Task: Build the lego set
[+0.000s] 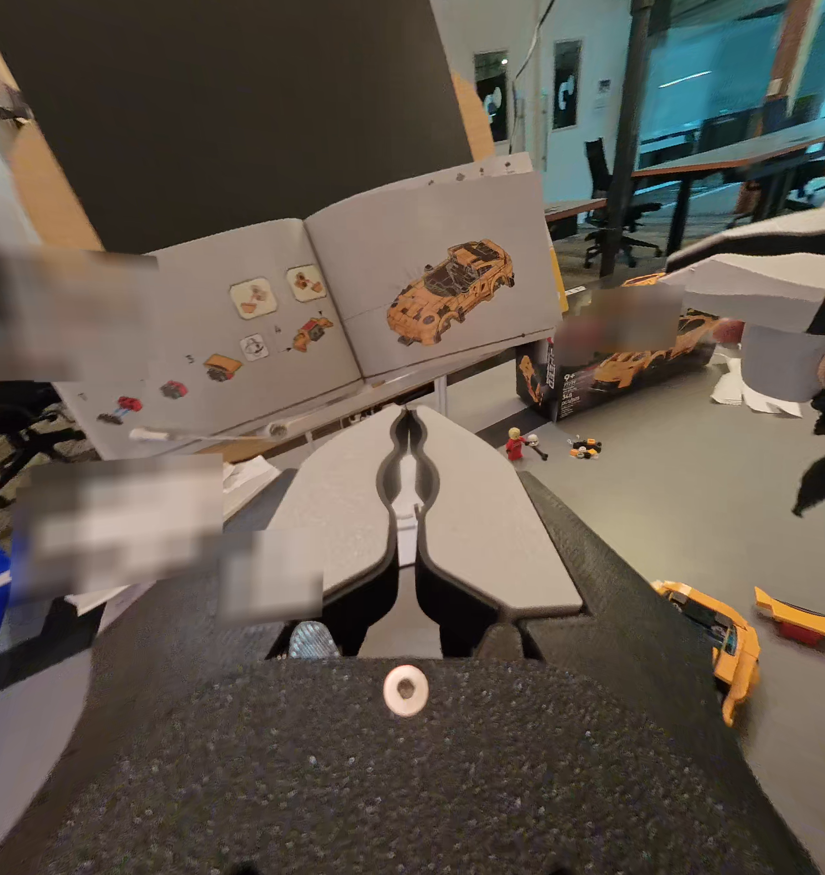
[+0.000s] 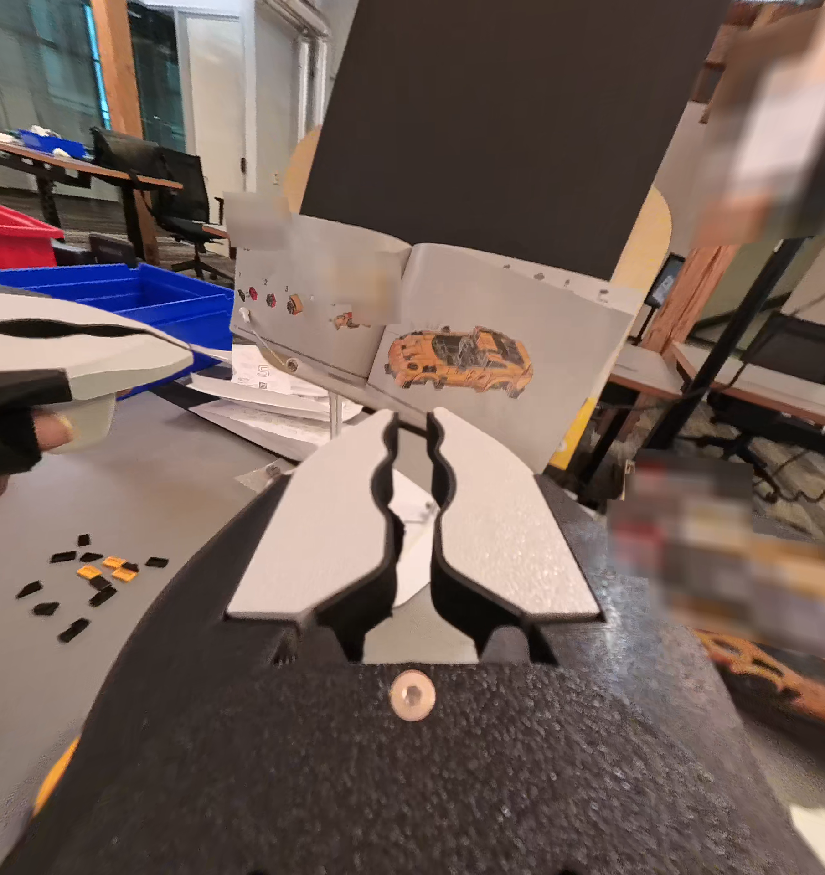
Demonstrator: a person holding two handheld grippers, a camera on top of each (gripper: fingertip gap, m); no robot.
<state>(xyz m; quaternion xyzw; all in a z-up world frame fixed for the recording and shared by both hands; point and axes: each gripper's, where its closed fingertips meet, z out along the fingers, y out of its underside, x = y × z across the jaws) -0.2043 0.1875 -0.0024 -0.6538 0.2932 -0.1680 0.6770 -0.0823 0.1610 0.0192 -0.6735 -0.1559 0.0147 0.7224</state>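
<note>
An open instruction booklet point(image 1: 354, 293) stands on a holder at the back of the grey table point(image 1: 638, 497); it also shows in the right wrist view point(image 2: 448, 331). An orange car body point(image 1: 713, 634) and an orange-and-red sub-assembly point(image 1: 799, 620) lie at the right. A red minifigure point(image 1: 515, 442) and a small clump of pieces point(image 1: 586, 447) sit near the set's box point(image 1: 614, 374). Several small black and orange tiles point(image 2: 93, 577) lie scattered on the table. My left gripper point(image 1: 408, 419) is shut and empty, above the table. My right gripper point(image 2: 410, 416) is slightly open and empty.
A blue divided bin point(image 2: 140, 293) and a red bin point(image 2: 8, 232) stand at the left. Empty paper bags point(image 2: 268, 393) lie under the booklet holder. A dark board point(image 2: 496, 118) rises behind the booklet. Desks and office chairs point(image 1: 609, 203) stand beyond. Tip to tip, the grippers are about 12 cm apart. My right gripper's tips are some 25 cm from the orange-and-red sub-assembly point(image 1: 799, 620).
</note>
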